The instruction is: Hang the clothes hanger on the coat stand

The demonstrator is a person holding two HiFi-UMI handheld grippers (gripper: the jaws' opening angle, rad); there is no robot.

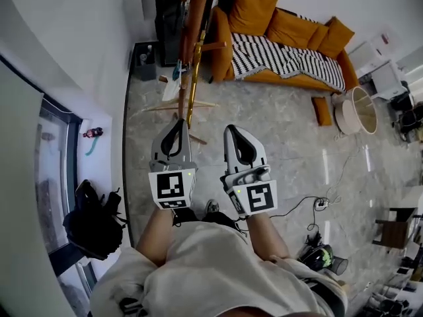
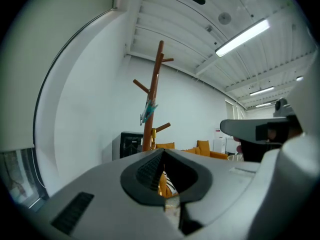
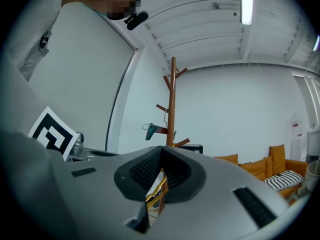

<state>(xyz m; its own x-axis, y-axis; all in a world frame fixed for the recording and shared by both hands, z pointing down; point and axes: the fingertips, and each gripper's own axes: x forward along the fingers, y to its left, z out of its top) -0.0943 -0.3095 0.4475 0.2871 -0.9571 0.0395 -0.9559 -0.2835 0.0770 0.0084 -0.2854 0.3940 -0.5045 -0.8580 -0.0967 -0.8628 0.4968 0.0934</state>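
The brown wooden coat stand (image 1: 196, 18) rises ahead of me near the wall, also in the left gripper view (image 2: 154, 104) and the right gripper view (image 3: 172, 99). A gold clothes hanger (image 1: 193, 84) hangs low on it; a bit of it shows behind the right jaws (image 3: 159, 188). A teal hanger (image 1: 176, 71) (image 2: 148, 111) (image 3: 152, 130) hangs on a higher peg. My left gripper (image 1: 180, 121) (image 2: 161, 152) and right gripper (image 1: 232, 128) (image 3: 161, 148) are side by side, well short of the stand. Both are shut with nothing between the jaws.
An orange sofa (image 1: 284, 51) with a striped blanket stands at the back right. A black cabinet (image 1: 168, 18) is behind the stand. A round beige basket (image 1: 360, 111), a power strip with cable (image 1: 320, 203) and a black bag (image 1: 92, 223) by the window lie on the floor.
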